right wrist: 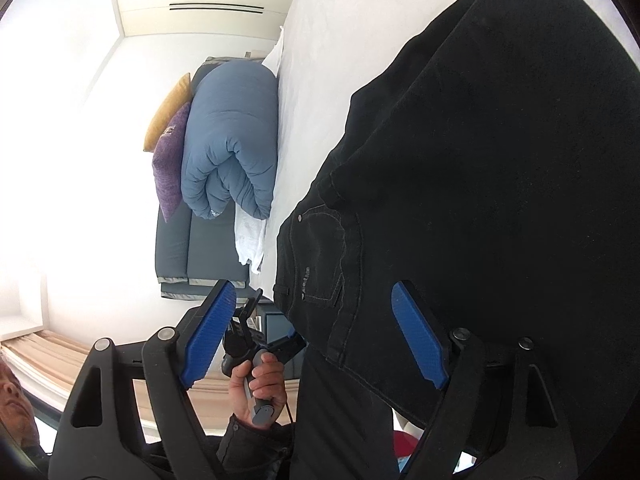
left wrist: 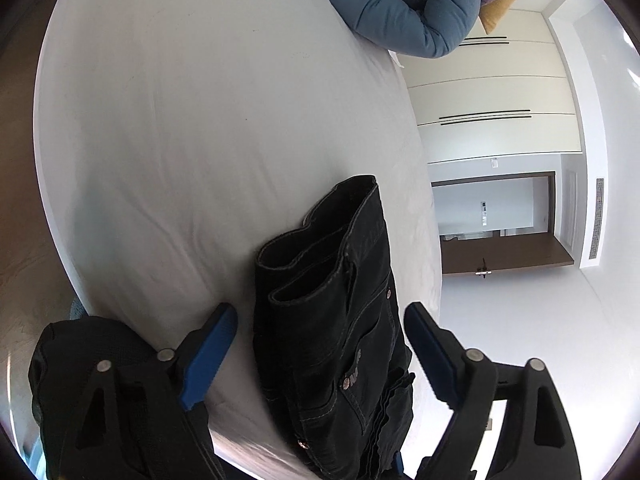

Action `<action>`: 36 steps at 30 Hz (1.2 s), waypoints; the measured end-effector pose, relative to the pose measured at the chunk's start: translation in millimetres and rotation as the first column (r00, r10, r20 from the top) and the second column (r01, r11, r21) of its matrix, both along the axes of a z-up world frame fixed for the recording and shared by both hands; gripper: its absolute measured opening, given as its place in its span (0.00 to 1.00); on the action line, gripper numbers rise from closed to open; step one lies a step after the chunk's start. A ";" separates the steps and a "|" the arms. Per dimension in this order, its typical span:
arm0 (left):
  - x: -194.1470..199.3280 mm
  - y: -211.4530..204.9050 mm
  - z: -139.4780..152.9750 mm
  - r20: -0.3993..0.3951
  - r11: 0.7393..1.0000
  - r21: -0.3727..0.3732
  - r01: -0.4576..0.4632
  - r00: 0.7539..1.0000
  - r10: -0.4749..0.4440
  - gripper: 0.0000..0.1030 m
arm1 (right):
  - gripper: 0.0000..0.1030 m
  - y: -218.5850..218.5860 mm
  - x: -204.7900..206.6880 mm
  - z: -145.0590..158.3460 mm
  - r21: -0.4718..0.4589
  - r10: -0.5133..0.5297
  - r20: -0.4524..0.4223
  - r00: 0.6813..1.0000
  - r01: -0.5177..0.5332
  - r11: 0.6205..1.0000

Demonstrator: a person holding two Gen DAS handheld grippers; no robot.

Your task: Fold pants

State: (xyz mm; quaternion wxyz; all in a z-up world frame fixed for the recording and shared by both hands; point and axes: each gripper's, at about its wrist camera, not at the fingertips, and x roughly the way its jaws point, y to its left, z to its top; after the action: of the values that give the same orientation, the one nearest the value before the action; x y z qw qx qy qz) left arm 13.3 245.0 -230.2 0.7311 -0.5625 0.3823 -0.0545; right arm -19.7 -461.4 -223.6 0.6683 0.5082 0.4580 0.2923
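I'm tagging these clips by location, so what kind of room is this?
Most likely a bedroom. Black pants lie on a bed with a white sheet, a rolled blue duvet and cushions sit at its end, and flat wardrobe doors line the wall.

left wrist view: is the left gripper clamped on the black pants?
No: the left gripper stands open, and the black pants lie between its blue pads with white sheet showing in the gaps.

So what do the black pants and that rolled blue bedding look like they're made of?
Black pants: likely denim, matte, with contrast seam stitching, metal rivets and a stitched pocket. Rolled blue bedding: seemingly a padded fabric comforter, soft and matte, puffy with quilted creases.
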 end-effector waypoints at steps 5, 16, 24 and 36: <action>1.2 -24.5 -4.5 0.001 0.999 -0.053 -0.008 1.000 0.008 0.67 | 0.78 6.9 7.1 1.1 -0.002 0.019 0.003 1.000 -0.019 1.000; 12.5 -36.9 -0.1 0.013 1.000 -0.028 0.001 1.000 0.000 0.20 | 0.78 67.3 57.2 3.9 -0.073 0.176 -0.020 0.984 -0.177 0.982; 10.1 -52.9 34.2 0.054 0.994 0.101 0.032 0.998 -0.038 0.17 | 0.73 96.0 86.8 -19.2 -0.181 0.195 -0.135 0.971 -0.218 0.959; 23.4 -136.3 126.6 0.166 0.895 0.407 0.181 0.949 -0.267 0.17 | 0.75 90.9 79.6 -9.4 -0.185 0.100 -0.119 0.988 -0.121 0.975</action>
State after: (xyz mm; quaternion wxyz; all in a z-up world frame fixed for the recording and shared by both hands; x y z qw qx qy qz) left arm 36.6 108.7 -103.7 0.8535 -0.3498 0.3659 -0.1235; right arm 59.9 -370.5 -232.9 0.6708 0.4305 0.5472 0.2557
